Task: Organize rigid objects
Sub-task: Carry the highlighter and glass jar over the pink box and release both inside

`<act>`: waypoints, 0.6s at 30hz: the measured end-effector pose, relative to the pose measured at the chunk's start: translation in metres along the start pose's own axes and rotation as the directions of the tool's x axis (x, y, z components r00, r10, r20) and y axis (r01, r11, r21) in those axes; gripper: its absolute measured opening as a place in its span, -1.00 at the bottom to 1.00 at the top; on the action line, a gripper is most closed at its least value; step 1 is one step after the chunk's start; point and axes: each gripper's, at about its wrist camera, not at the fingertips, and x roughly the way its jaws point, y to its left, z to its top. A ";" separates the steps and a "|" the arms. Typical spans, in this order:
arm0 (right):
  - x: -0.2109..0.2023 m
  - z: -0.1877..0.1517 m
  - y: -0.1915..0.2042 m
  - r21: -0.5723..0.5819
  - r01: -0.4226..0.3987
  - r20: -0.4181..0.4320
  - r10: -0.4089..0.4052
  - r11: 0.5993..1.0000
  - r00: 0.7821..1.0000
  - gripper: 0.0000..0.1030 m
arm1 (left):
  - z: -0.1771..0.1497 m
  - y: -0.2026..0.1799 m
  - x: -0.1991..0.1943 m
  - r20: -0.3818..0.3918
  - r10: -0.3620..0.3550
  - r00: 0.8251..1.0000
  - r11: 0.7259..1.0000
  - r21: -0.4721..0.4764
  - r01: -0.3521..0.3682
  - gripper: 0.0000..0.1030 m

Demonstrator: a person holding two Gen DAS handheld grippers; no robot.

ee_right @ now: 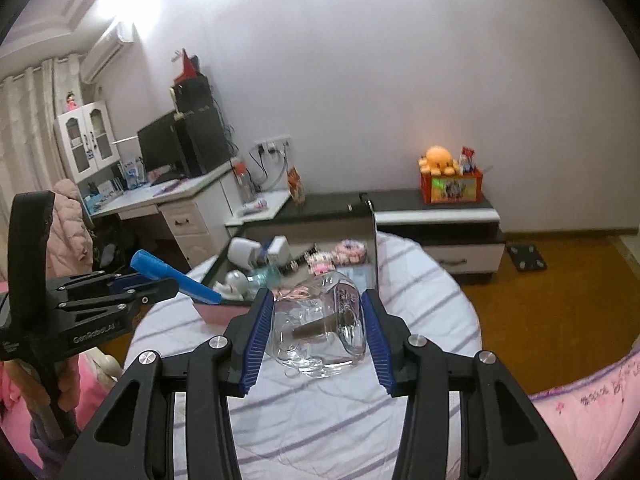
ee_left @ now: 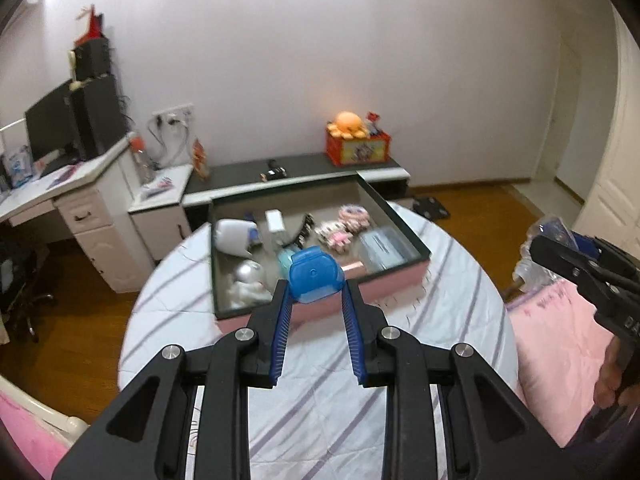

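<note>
Your left tool (ee_left: 316,286) grips a blue plastic case (ee_left: 316,280) over the pink box's (ee_left: 396,280) near edge; your right tool (ee_right: 318,320) clamps a clear glass bottle (ee_right: 324,328) above the striped bed (ee_right: 320,420).

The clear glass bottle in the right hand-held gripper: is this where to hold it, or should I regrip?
Keep this hold. The right hand-held gripper pinches the clear glass bottle across its wide body from both sides, with the pads on the broad flanks. Glass is slick, so the mid-body looks safer than the narrower end.

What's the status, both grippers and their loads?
Left gripper shut on blue case, above pink box. Right gripper shut on clear bottle. Nothing blocking.
</note>
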 end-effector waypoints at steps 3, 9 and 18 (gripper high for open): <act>-0.006 0.003 0.007 -0.023 -0.016 0.019 0.016 1.000 1.000 -0.10 | 0.000 0.003 -0.012 0.035 0.031 0.999 0.999 -0.024 -0.030 -0.50; -0.013 0.002 0.018 -0.043 -0.038 0.041 0.040 0.998 0.998 -0.10 | -0.005 0.012 -0.035 0.086 0.160 0.983 0.985 -0.083 -0.153 -0.50; -0.019 -0.003 0.030 -0.060 -0.054 0.045 0.057 0.997 0.997 -0.10 | -0.016 0.018 -0.052 0.109 0.233 0.966 0.967 -0.132 -0.218 -0.50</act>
